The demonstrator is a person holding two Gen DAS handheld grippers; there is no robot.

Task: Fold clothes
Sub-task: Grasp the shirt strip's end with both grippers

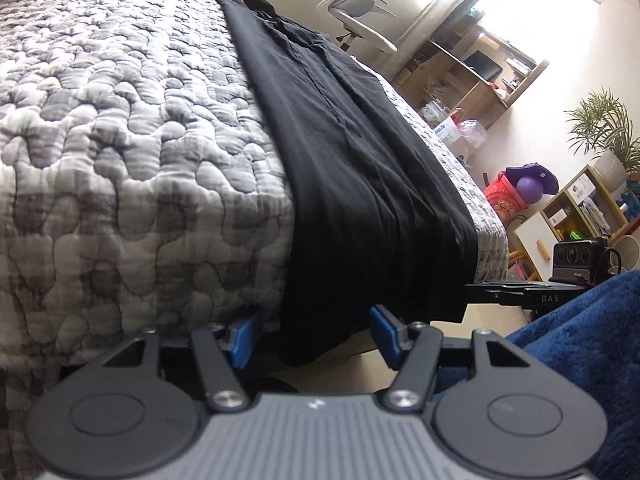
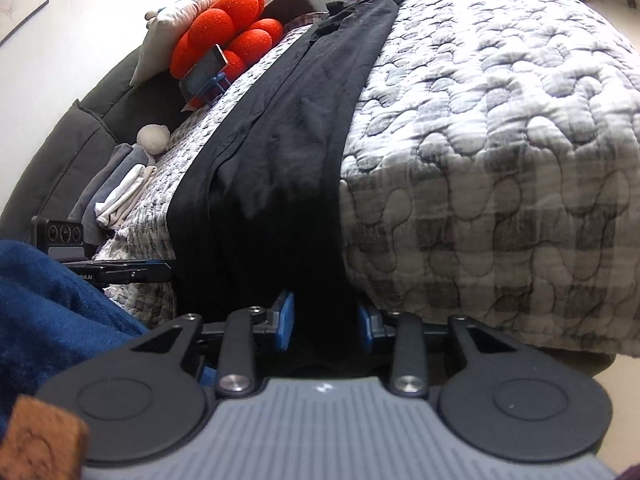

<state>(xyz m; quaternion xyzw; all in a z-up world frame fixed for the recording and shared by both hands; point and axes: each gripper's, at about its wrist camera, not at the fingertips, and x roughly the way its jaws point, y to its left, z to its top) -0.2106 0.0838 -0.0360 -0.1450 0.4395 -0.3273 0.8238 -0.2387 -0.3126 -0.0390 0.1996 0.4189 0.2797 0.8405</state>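
Note:
A long black garment (image 1: pixel 352 160) lies stretched across the grey quilted bed (image 1: pixel 120 140), its near end hanging over the bed's edge. My left gripper (image 1: pixel 316 334) is open, its blue pads on either side of the hanging hem. In the right wrist view the same black garment (image 2: pixel 288 140) drops between the blue pads of my right gripper (image 2: pixel 325 324), which is open with a narrower gap. Each gripper also shows side-on in the other's view, close beside the hanging cloth.
A person's blue fleece sleeve (image 2: pixel 52 308) is at the near left. Red cushion (image 2: pixel 228 36), pillows and a folded clothes pile (image 2: pixel 120 192) sit along the headboard side. Beyond the bed are an office chair (image 1: pixel 360 12), wooden shelves (image 1: pixel 480 68) and a plant (image 1: pixel 604 128).

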